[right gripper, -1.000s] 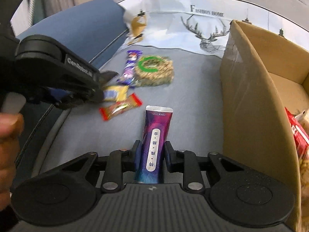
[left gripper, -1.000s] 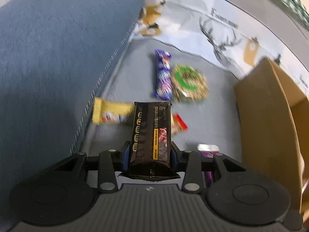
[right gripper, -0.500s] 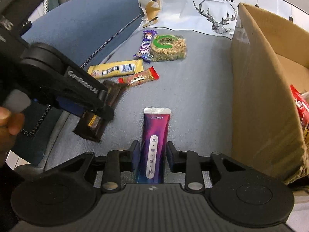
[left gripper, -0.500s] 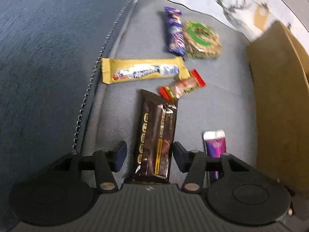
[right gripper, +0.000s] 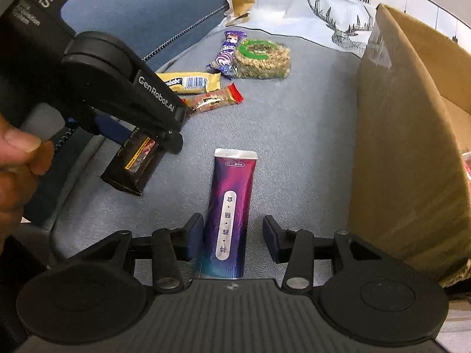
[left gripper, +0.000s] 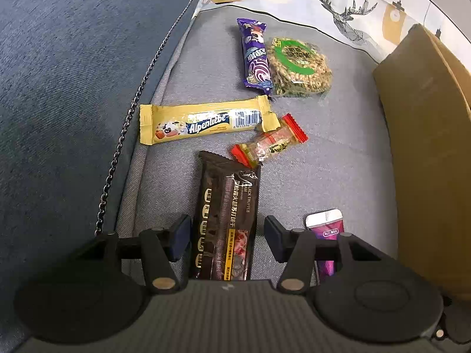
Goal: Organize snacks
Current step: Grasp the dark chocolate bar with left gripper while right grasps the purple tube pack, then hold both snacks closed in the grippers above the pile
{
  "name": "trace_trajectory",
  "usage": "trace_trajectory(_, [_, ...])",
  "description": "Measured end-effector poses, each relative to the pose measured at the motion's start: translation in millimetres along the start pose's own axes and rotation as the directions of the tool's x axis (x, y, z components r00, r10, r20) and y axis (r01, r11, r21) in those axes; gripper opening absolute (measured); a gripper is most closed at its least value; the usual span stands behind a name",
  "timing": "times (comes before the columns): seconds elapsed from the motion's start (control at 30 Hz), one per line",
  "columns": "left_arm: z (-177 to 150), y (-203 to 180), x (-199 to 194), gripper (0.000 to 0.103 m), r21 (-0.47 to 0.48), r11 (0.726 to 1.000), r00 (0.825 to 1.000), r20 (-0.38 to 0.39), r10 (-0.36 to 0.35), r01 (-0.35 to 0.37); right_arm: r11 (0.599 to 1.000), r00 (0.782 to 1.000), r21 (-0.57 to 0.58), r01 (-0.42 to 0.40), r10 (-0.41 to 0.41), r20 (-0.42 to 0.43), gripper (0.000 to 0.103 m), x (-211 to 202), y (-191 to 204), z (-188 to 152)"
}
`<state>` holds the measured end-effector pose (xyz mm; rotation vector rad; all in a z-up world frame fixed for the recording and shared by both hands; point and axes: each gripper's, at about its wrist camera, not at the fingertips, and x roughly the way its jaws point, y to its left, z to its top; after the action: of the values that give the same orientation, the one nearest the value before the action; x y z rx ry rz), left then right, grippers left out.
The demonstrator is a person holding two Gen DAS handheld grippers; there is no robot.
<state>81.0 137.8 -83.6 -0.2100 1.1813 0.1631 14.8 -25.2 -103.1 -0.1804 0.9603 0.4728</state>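
Snacks lie spread over a grey sofa seat. Nearest, the left gripper stands released, its jaws still spreading a little, with a dark brown truffle bar lying lengthwise between them; gaps show on both sides, so the pads do not press on it. Just to its right the right gripper is also let go, its jaws opening around a purple sachet that lies flat on the seat, the left pad close beside it and the right pad clearly apart. A person's hand grips the left tool's handle at the edge of the right wrist view. Past the truffle bar's far end sits a small red-ended candy, touching or nearly touching that bar's corner, and beside it a yellow Alpenliebe bar lies crosswise near the blue armrest. Farther on, a purple wafer bar rests just beside a round cereal cake with a green ring, their edges touching. To the right stands a cardboard box, something red showing inside it. Behind everything a white deer-print cushion leans at the back.
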Motion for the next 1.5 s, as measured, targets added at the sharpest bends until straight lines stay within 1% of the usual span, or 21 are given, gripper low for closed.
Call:
trace_trajectory(0.03, [-0.2, -0.6, -0.3, 0.059, 0.004, 1.0, 1.0, 0.001, 0.001, -0.001, 1.0, 1.0, 0.0, 0.003, -0.003, 0.003, 0.044, 0.9, -0.2, 0.5])
trace_trajectory(0.07, [-0.5, -0.6, -0.8, 0.059, 0.007, 1.0, 1.0, 0.001, 0.002, -0.002, 1.0, 1.0, -0.003, 0.007, -0.007, 0.008, 0.035, 1.2, -0.1, 0.9])
trace_trajectory(0.1, [-0.3, -0.4, -0.7, 0.059, 0.009, 1.0, 1.0, 0.001, 0.002, -0.002, 1.0, 1.0, -0.004, 0.011, -0.011, 0.014, 0.03, 1.1, -0.2, 1.3])
trace_trajectory(0.2, [-0.7, -0.6, -1.4, 0.059, 0.011, 1.0, 1.0, 0.002, 0.004, -0.004, 0.999, 0.999, 0.024, 0.023, -0.024, 0.044, 0.027, 0.1, -4.3, 4.7])
trace_trajectory(0.33, [-0.7, -2.8, -0.3, 0.057, 0.026, 0.999, 1.0, 0.003, 0.019, -0.019, 0.999, 0.997, 0.047, 0.028, -0.031, 0.077, 0.027, -0.3, -8.2, 7.5])
trace_trajectory(0.47, [-0.4, -3.8, -0.3, 0.051, 0.038, 0.999, 0.999, 0.009, 0.032, -0.032, 0.998, 0.998, 0.057, 0.038, -0.04, 0.045, 0.029, 6.7, -9.0, 7.2])
trace_trajectory(0.57, [-0.2, -3.6, -0.8, 0.049, 0.04, 0.999, 0.999, 0.01, 0.031, -0.031, 0.997, 0.998, 0.068, 0.032, -0.035, 0.043, 0.033, 6.8, -9.4, 7.5])
trace_trajectory(0.67, [-0.2, -4.2, -0.9, 0.049, 0.045, 0.998, 0.999, 0.01, 0.031, -0.031, 0.997, 0.999, 0.067, 0.034, -0.036, 0.039, 0.034, 6.8, -8.5, 7.5])
trace_trajectory(0.83, [-0.5, -5.1, -1.2, 0.048, 0.05, 0.998, 0.999, 0.011, 0.03, -0.03, 0.997, 0.999, 0.06, 0.038, -0.041, 0.035, 0.034, 6.3, -7.9, 6.9])
trace_trajectory(0.93, [-0.6, -4.5, -2.2, 0.044, 0.048, 0.998, 0.999, 0.013, 0.029, -0.03, 0.998, 0.998, 0.05, 0.047, -0.049, 0.033, 0.032, 6.2, -7.3, 6.3])
trace_trajectory(1.0, [-0.8, -3.5, -3.2, 0.044, 0.044, 0.999, 1.0, 0.017, 0.023, -0.024, 0.997, 0.998, 0.053, 0.05, -0.052, 0.039, 0.028, 5.3, -6.9, 6.9])
trace_trajectory(1.13, [-2.0, -3.5, -6.0, 0.043, 0.049, 0.999, 1.0, 0.025, 0.011, -0.012, 0.997, 0.996, 0.06, 0.048, -0.052, 0.079, 0.027, -0.3, -7.5, 8.0])
trace_trajectory(1.23, [-3.2, -5.8, -5.1, 0.043, 0.064, 0.998, 1.0, 0.011, 0.002, -0.002, 0.997, 0.996, 0.056, 0.056, -0.06, 0.059, 0.027, 2.8, -7.3, 7.4])
trace_trajectory(1.3, [-3.6, -7.6, -3.9, 0.044, 0.082, 0.997, 1.0, 0.008, 0.008, -0.009, 0.997, 0.997, 0.054, 0.06, -0.062, 0.035, 0.029, 6.5, -7.1, 6.4])
trace_trajectory(1.37, [-4.0, -9.1, -3.1, 0.044, 0.088, 0.996, 1.0, 0.006, 0.011, -0.011, 0.997, 0.997, 0.052, 0.063, -0.065, 0.035, 0.032, 6.7, -6.4, 6.4])
trace_trajectory(1.5, [-4.5, -10.1, -2.3, 0.044, 0.093, 0.996, 1.0, 0.004, 0.012, -0.012, 0.997, 0.997, 0.053, 0.063, -0.065, 0.035, 0.032, 6.7, -6.9, 6.1])
